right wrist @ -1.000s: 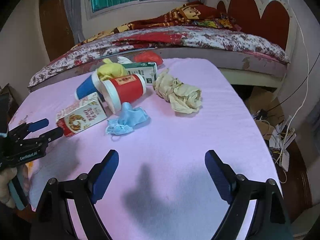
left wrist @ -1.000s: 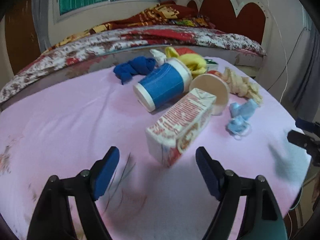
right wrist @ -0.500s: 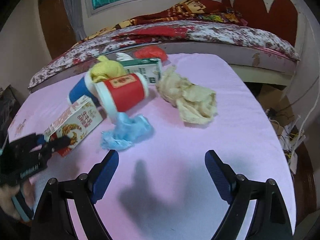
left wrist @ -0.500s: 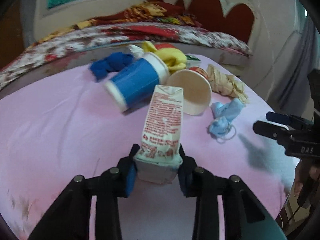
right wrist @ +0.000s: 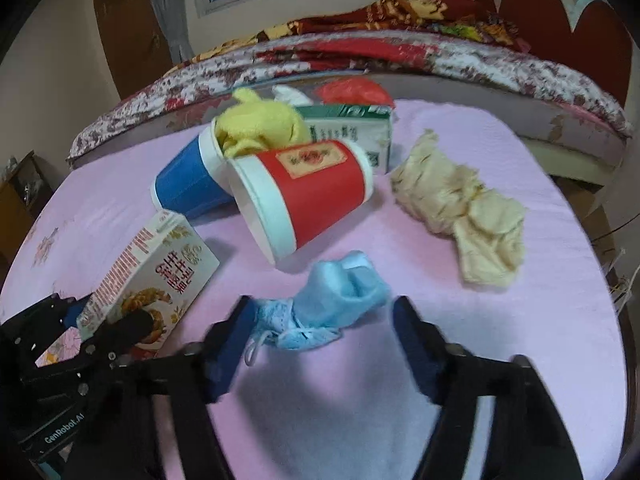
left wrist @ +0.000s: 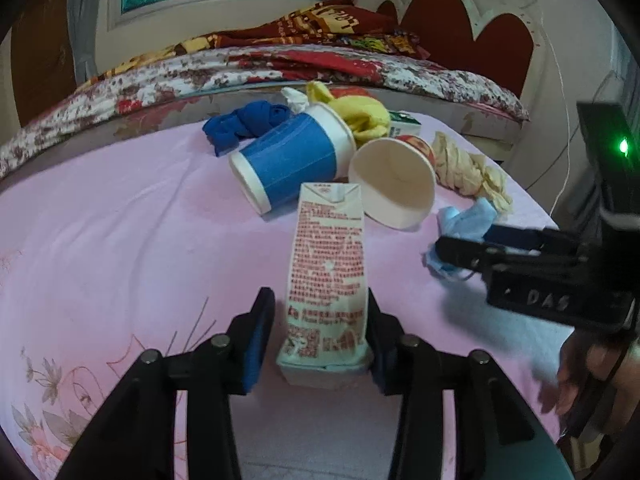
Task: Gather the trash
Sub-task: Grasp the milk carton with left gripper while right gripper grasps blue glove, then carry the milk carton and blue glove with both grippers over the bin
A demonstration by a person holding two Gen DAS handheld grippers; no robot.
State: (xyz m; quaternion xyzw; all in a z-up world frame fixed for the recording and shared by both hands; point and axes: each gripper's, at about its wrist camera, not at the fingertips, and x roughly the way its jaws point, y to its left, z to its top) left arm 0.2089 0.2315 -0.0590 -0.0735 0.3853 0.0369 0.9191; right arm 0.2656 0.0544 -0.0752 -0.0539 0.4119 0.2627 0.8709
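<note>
My left gripper is shut on a white and red drink carton and holds it by its base just above the pink table. The carton also shows in the right wrist view, with the left gripper on it. My right gripper is open, its jaws on either side of a crumpled light blue face mask, which also shows in the left wrist view. The right gripper reaches in from the right.
On the table lie a blue paper cup, a red paper cup, a yellow cloth, a green carton, crumpled beige paper, a blue cloth and a red bag. A bed stands behind.
My left gripper closed on the carton, turned it lengthwise and lifted it slightly. My right gripper moved forward and narrowed its opening around the blue mask.
</note>
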